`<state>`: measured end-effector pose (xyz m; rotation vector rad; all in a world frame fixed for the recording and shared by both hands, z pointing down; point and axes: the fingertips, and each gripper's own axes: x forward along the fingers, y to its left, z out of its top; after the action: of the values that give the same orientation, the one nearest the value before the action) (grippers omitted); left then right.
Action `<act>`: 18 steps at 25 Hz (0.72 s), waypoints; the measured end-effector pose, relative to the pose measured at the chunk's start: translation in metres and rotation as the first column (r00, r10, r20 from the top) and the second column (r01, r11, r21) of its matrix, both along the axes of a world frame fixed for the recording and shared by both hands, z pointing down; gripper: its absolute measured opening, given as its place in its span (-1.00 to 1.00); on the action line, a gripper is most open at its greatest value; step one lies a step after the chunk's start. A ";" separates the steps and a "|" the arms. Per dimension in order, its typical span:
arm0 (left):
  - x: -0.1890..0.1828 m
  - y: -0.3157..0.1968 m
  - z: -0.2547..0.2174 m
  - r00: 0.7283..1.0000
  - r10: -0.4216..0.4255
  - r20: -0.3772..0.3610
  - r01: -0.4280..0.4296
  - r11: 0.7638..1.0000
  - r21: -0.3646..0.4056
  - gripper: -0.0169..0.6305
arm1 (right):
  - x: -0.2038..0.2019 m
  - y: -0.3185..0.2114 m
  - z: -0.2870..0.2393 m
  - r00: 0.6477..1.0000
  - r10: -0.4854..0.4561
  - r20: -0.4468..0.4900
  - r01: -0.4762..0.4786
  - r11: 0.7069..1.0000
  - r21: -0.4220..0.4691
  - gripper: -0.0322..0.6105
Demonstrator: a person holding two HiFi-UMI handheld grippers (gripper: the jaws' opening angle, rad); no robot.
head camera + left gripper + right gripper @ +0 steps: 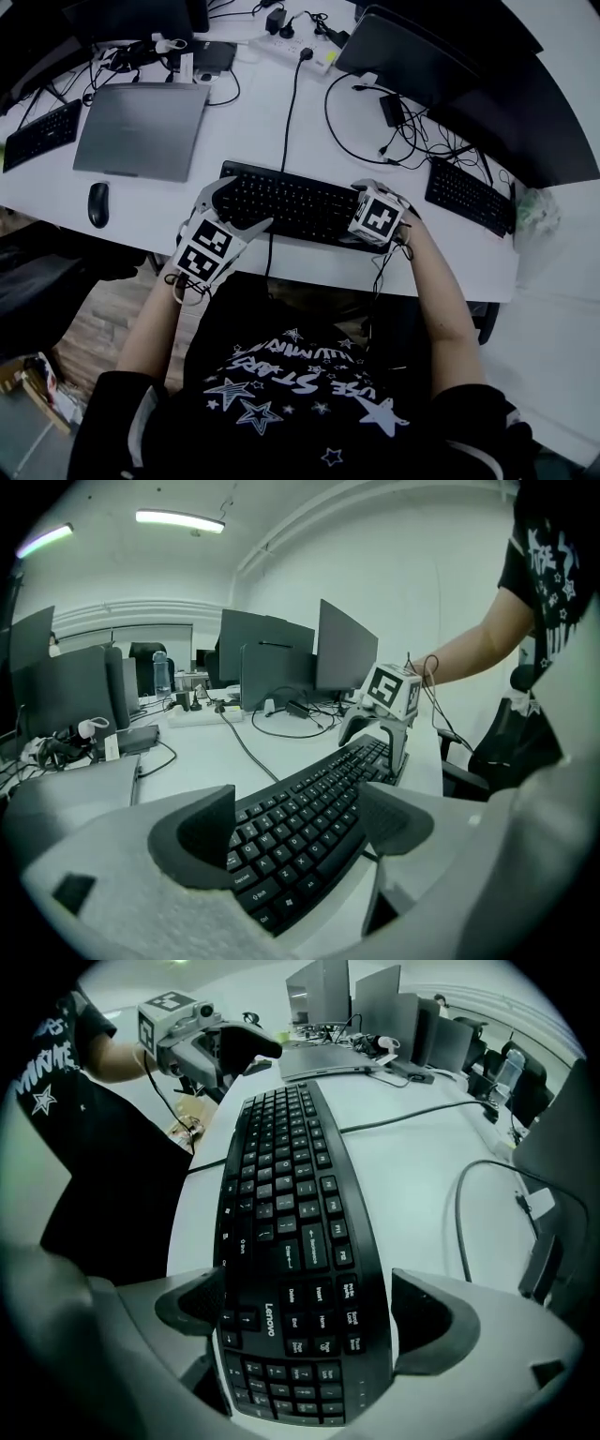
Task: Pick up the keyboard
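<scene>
Here the black keyboard [291, 202] lies on the white desk [253, 122] along its near edge. The left gripper [295, 832] straddles its left end and the right gripper [319, 1312] its right end, each with jaws spread apart, not clamped

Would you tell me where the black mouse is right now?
In the head view, the mouse lies on the table, left of the keyboard, just in front of the closed laptop.
</scene>
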<state>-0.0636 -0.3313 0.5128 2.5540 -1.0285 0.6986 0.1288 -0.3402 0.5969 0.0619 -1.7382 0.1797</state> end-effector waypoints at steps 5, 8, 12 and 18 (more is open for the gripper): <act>-0.005 -0.014 0.010 1.000 0.016 -0.008 -0.016 0.999 -0.030 0.31 | -0.004 0.000 0.007 0.998 -0.045 -0.048 0.041 0.996 -0.079 0.75; -0.006 -0.020 0.014 1.000 0.029 -0.010 -0.030 0.999 -0.038 0.31 | -0.005 0.001 0.011 0.994 -0.062 -0.085 0.053 0.992 -0.111 0.75; -0.002 -0.027 0.018 0.998 0.057 -0.014 -0.058 0.997 -0.044 0.31 | -0.006 0.004 0.015 0.986 -0.079 -0.146 0.060 0.990 -0.127 0.78; 0.006 -0.033 0.025 0.997 0.079 -0.009 -0.080 0.994 -0.069 0.31 | -0.014 0.001 0.013 0.984 -0.098 -0.151 0.084 0.992 -0.098 0.82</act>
<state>-0.0580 -0.3639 0.5378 2.5477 -0.8890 0.7338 0.1148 -0.3394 0.6104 -0.0688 -1.5714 0.1815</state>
